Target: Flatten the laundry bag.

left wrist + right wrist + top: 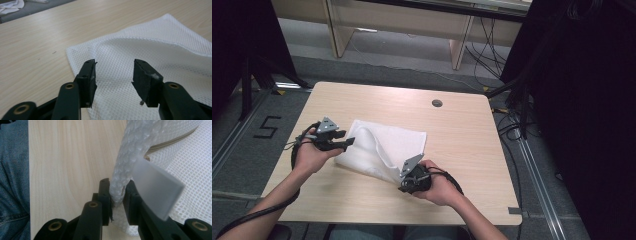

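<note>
Centrally, one white mesh bag (384, 147) lay on the surface (462, 135), its five-o'clock edge clamped by the right hand-held gripper (117, 195), the left hand-held gripper (113, 75) agape at nine o'clock.

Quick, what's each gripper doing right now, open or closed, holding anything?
Left gripper: open, fingers apart over the white mesh bag, holding nothing.
Right gripper: closed, pinching the bag's bunched edge.

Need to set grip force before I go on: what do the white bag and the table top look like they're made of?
White bag: looks like a thin synthetic mesh fabric, matte, with a fine grid of small holes; it bunches softly where the right gripper pinches it. Table top: pale wood-grain surface, smooth with a low sheen, probably laminate rather than solid wood.
</note>
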Motion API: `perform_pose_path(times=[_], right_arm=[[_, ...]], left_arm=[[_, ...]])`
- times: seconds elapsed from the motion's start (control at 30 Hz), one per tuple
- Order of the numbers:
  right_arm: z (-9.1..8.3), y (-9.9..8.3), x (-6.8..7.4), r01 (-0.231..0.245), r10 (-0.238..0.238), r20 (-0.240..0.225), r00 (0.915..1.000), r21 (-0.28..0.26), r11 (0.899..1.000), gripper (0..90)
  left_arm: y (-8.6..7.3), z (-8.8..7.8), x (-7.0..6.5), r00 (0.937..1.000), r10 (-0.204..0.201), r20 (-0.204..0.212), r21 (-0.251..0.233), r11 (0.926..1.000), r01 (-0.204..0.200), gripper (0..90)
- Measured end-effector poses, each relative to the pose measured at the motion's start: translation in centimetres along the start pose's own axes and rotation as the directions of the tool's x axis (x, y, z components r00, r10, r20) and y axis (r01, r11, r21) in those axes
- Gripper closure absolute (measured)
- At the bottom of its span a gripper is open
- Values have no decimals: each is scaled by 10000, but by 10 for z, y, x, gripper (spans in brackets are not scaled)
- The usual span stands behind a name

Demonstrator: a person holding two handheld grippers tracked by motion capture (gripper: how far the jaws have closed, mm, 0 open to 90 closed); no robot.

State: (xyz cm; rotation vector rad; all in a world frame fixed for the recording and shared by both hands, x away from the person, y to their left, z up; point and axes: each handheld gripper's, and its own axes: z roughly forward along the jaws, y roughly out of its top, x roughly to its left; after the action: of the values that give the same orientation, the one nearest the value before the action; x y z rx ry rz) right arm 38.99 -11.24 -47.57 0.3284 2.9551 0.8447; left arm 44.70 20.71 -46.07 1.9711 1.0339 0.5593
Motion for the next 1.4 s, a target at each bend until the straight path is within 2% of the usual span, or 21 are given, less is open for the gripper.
perform_pose_path(times=[0.1,0.2,0.23,0.3,0.4,0.47,0.53,0.57,0.6,0.63,0.7,0.77,0.83,0.93,1.03,1.07,1.1,1.17,1.2,1.23,1.4], right_arm=[[1,-1,1,-18,18,-11,10000,19,10000,788],[4,-3,1,-26,26,-44,10000,112,9999,790],[6,-4,0,35,-34,-56,10000,145,9999,790],[7,-5,0,-64,66,-129,9999,177,9998,791],[8,-5,0,-33,35,-109,9999,201,9998,791],[8,-5,0,-65,67,-128,9999,194,9998,791],[8,-6,0,-84,87,-152,9998,173,9998,791],[8,-6,0,-192,195,-183,9996,186,9996,792],[9,-7,-1,-156,159,-164,9997,178,9997,793],[10,-7,-1,-153,156,-166,9997,169,9997,794],[11,-9,-1,-263,268,-210,9994,218,9994,794],[11,-9,-1,-260,265,-218,9994,228,9994,794],[12,-9,-1,-204,208,-201,9996,188,9996,794],[12,-9,-1,-215,219,-221,9995,182,9996,794],[12,-9,-1,-250,254,-225,9994,181,9995,794],[12,-9,-1,-250,254,-225,9994,181,9995,794],[12,-10,0,-421,427,-283,9987,205,9989,795],[12,-10,0,-445,451,-295,9985,219,9988,794],[12,-10,-2,-175,179,-227,9996,156,9997,794],[13,-10,-2,-288,292,-281,9992,159,9995,794],[13,-10,-2,-364,369,-313,9988,159,9992,794]], left_arm=[[1,9,6,10000,-69,-26,195,9998,69,484],[1,19,16,9984,-562,-16,321,9979,562,461],[1,26,20,9980,-605,190,182,9980,601,449],[1,28,22,9972,-632,404,176,9979,625,438],[0,37,23,9863,-1361,929,-21,9906,1369,414],[0,40,25,9884,-1120,1021,287,9936,1096,404],[-2,42,27,9857,-1244,1134,357,9920,1211,396],[-3,45,26,9818,-1463,1211,239,9892,1444,396],[-4,45,28,9826,-1334,1292,429,9907,1289,391],[-4,47,28,9791,-1548,1317,413,9877,1506,390],[-5,47,31,9819,-1336,1342,706,9896,1250,390],[-6,50,31,9818,-1482,1185,948,9860,1374,388],[-8,51,32,9868,-1217,1069,1212,9867,1086,395],[-10,54,29,9840,-1360,1152,1422,9826,1191,444],[-13,58,27,9885,-936,1189,1725,9824,723,487],[-13,58,27,9885,-936,1189,1725,9824,723,509],[-14,58,27,9899,-770,1191,1782,9825,550,509],[-15,59,27,9911,-654,1160,1891,9810,426,555],[-15,59,27,9917,-591,1140,1906,9810,366,605],[-14,57,26,9939,-346,1051,1984,9800,131,636],[-12,55,23,9957,-156,912,1977,9803,-28,755]])
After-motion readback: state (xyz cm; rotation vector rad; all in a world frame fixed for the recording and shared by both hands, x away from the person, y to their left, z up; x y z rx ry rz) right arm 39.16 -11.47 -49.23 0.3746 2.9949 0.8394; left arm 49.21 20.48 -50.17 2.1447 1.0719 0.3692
